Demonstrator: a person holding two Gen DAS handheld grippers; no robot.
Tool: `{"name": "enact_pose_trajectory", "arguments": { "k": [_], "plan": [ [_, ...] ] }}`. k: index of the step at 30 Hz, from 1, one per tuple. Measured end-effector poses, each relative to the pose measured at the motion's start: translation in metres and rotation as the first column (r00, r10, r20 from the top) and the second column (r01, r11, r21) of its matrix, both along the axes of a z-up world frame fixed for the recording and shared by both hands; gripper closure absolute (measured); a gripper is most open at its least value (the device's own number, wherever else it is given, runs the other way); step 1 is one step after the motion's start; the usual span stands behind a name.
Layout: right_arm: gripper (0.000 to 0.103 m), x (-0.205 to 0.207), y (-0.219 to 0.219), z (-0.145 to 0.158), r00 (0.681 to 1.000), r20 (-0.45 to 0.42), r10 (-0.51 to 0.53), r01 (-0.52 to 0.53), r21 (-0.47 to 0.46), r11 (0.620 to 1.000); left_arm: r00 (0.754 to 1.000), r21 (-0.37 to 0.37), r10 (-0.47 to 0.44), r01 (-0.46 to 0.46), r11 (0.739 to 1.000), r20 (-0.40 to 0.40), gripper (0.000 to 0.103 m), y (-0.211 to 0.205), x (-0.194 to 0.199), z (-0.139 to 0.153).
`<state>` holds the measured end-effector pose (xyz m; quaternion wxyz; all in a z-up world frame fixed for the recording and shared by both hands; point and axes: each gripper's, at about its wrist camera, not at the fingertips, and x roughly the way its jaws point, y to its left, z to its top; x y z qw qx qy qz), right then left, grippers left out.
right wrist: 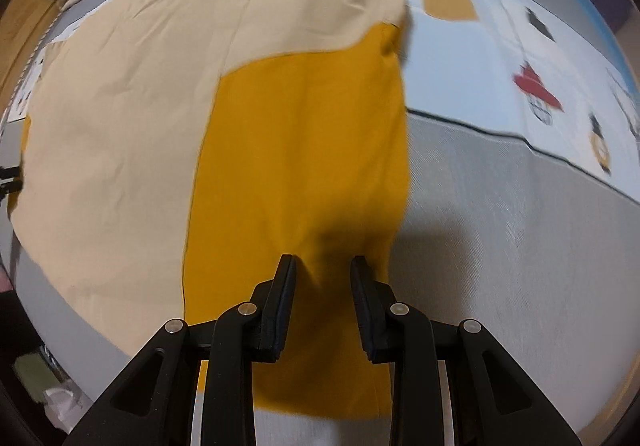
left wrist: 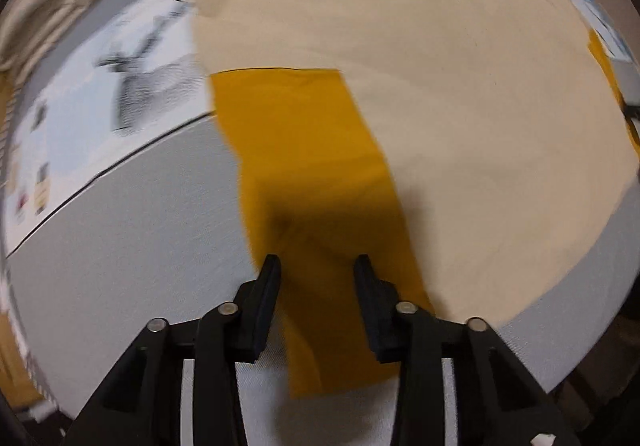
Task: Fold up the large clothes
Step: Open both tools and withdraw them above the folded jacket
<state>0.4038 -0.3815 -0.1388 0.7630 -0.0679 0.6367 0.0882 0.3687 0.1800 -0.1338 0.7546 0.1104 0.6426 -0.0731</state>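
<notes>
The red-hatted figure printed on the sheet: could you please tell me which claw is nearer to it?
Right. The right claw sits over the mustard sleeve beside the red-hatted figure; the left claw is across the shirt.

Both the left tongs (left wrist: pixel 316 262) and the right tongs (right wrist: pixel 323 262) point forward, jaws parted.

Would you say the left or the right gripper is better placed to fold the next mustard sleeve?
Probably neither alone. The left gripper and right gripper are both open, each straddling a mustard sleeve of the beige garment; slightly right, since its sleeve shows more fully.
</notes>
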Motion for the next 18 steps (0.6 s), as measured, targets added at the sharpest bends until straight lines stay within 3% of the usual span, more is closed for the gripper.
{"name": "enact_pose_trajectory", "arguments": {
  "k": [3, 6, 7, 10, 12, 15, 16, 18],
  "plan": [
    [0.073, -0.021, 0.001, 0.018, 0.999, 0.038, -0.009, 0.013, -0.124, 0.992, 0.995, 0.015, 0.024, -0.025, 1.0, 0.097, 0.071, -0.005, -0.021, 0.038],
    [0.073, -0.04, 0.007, 0.077, 0.976, 0.215, -0.012, 0.048, -0.164, 0.985, 0.96, 0.007, 0.077, -0.082, 0.997, 0.269, 0.071, -0.008, -0.049, 0.091],
    [0.073, -0.049, 0.011, 0.108, 0.952, 0.304, -0.038, 0.08, -0.124, 0.989, 0.941, -0.014, 0.111, -0.113, 0.994, 0.32, 0.071, -0.01, -0.063, 0.106],
    [0.073, -0.079, 0.029, 0.176, 0.864, 0.492, -0.108, 0.133, -0.016, 0.991, 0.904, -0.101, 0.214, -0.189, 0.977, 0.37, 0.07, -0.021, -0.092, 0.128],
    [0.073, -0.111, 0.043, 0.202, 0.807, 0.575, -0.134, 0.129, 0.05, 0.99, 0.885, -0.138, 0.257, -0.22, 0.966, 0.388, 0.07, -0.027, -0.108, 0.128],
    [0.073, -0.151, 0.064, 0.208, 0.751, 0.638, -0.171, 0.12, 0.122, 0.985, 0.847, -0.17, 0.304, -0.254, 0.952, 0.437, 0.07, -0.035, -0.135, 0.113],
    [0.073, -0.165, 0.072, 0.203, 0.748, 0.639, -0.18, 0.124, 0.132, 0.983, 0.845, -0.17, 0.312, -0.264, 0.95, 0.434, 0.07, -0.036, -0.136, 0.106],
    [0.073, -0.171, 0.09, 0.185, 0.781, 0.603, -0.166, 0.131, 0.102, 0.986, 0.857, -0.183, 0.37, -0.324, 0.928, 0.359, 0.072, -0.039, -0.142, 0.094]
  ]
}}
